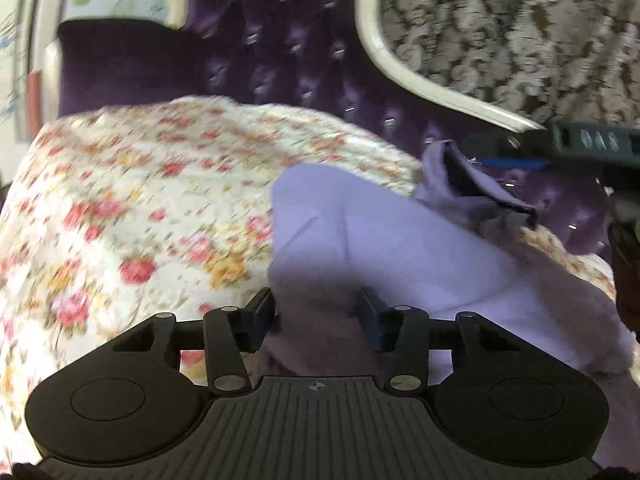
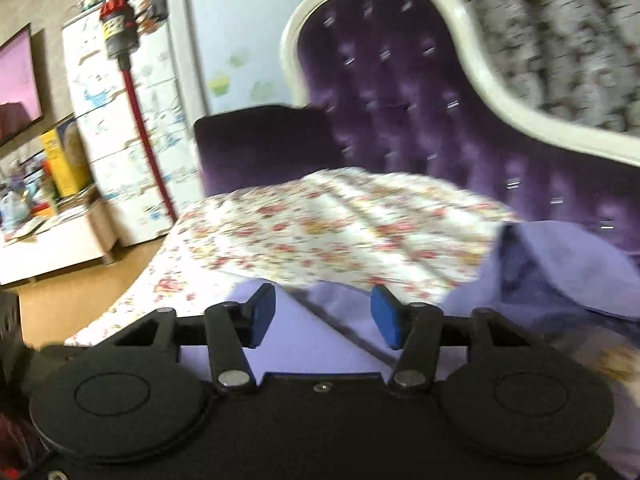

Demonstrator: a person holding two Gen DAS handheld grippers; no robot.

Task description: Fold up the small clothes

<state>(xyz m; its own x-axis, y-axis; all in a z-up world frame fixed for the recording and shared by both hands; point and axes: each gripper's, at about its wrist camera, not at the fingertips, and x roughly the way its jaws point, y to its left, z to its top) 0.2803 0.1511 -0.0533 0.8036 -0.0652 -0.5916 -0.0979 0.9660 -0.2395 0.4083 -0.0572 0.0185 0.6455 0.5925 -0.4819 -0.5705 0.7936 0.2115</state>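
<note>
Purple tufted velvet is filling the far side of both views, where a sofa back (image 1: pixel 304 48) with a curving cream frame is rising behind a floral sheet (image 1: pixel 132 200) that is covering the seat. On the near right part of that sheet a small lilac garment (image 1: pixel 380 236) is lying, its far end standing up in a loose, crumpled fold with a dark opening showing. Seen from its own wrist camera, the left gripper (image 1: pixel 318 314) is angling downward at the garment's near edge, with cloth bunching between its blue pads (image 1: pixel 370 316); the jaws are standing part-way in, and blur is hiding whether they are really pinching the fabric, so a firm hold cannot be told. In its own view the right gripper (image 2: pixel 322 318) is hovering low over the same lilac cloth with jaws spread and nothing between them, a seam running beneath the gap. Heavy smearing in that view is suggesting a fast sweep. The likely trouble from here: a left-hand pinch catching only one thin layer could be slipping free or dragging the floral sheet along, and a hurried right hand could be snagging the raised fold, leaving the garment skewed rather than squared.
</note>
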